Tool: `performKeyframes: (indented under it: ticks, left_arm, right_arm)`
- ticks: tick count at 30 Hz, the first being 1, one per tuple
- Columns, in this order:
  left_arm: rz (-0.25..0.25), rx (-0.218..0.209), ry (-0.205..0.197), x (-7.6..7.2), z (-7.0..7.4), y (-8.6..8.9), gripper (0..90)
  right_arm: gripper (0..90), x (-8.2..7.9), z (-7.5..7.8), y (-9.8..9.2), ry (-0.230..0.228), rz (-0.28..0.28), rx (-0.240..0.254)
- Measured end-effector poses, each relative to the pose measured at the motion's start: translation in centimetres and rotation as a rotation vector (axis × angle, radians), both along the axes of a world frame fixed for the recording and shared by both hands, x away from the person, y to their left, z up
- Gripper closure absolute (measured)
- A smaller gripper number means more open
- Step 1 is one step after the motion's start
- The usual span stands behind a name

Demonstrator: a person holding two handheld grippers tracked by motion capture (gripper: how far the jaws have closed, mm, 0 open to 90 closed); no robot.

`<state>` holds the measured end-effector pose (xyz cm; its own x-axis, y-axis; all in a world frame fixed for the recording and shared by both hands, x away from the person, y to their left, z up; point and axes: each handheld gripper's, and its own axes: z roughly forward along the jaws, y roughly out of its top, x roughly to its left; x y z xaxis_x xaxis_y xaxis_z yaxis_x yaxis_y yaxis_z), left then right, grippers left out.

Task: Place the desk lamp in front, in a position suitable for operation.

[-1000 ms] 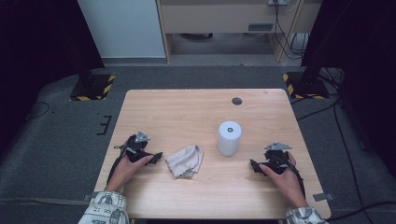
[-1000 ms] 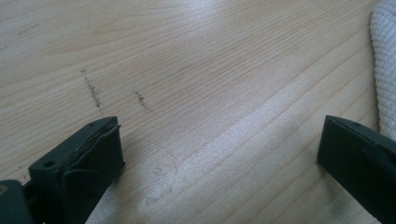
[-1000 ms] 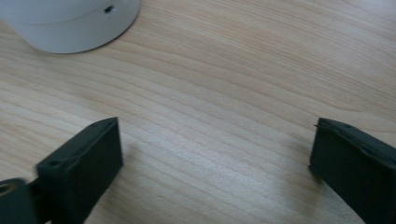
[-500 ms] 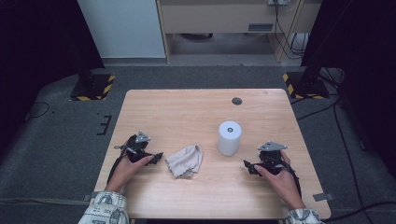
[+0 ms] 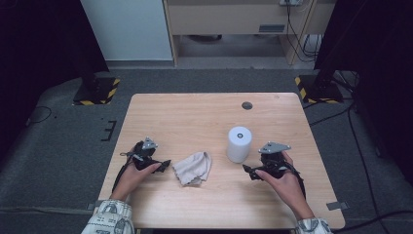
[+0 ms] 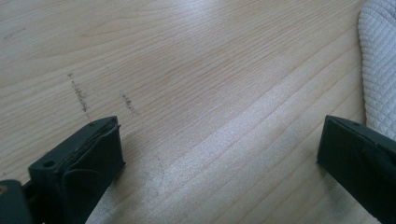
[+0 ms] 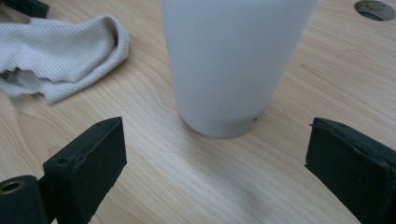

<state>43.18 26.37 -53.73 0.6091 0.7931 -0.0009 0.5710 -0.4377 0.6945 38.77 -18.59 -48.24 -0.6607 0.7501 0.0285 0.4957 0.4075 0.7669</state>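
right claw [image 5: 249, 169] closer to white cylinder [image 5: 239, 144], jaws apart

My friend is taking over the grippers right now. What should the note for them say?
Left gripper: open, holding nothing, low over the table just left of the crumpled cloth.
Right gripper: open, holding nothing, pointed at the white cylinder, which stands upright just ahead of its jaws.
Done: nothing grasped yet.
Left: probably close the right gripper on the cylinder and the left on the cloth.

One white cylinder [image 5: 239, 144], one crumpled cloth [image 5: 194, 167], one table [image 5: 195, 117], two tools.
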Motion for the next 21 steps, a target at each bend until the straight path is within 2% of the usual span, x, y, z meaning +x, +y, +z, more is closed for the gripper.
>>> performKeyframes:
  ticks: [4, 9, 21]
  left_arm:
    - [-0.001, 0.001, 0.0, 0.0, 0.0, 0.0, 0.0]
    - [-0.002, 0.001, 0.0, 0.0, 0.0, 0.0, 0.0]
    - [-0.001, 0.001, -0.001, -0.1, 0.0, -0.1, 0.0]
  right_arm:
    - [4.6, 0.8, 0.5, 0.5, 0.02, 0.027, -0.015]
    - [3.8, 2.0, 1.5, 1.2, 0.003, 0.036, -0.015]
    - [4.0, 4.2, 2.3, 2.0, -0.013, 0.048, -0.011]
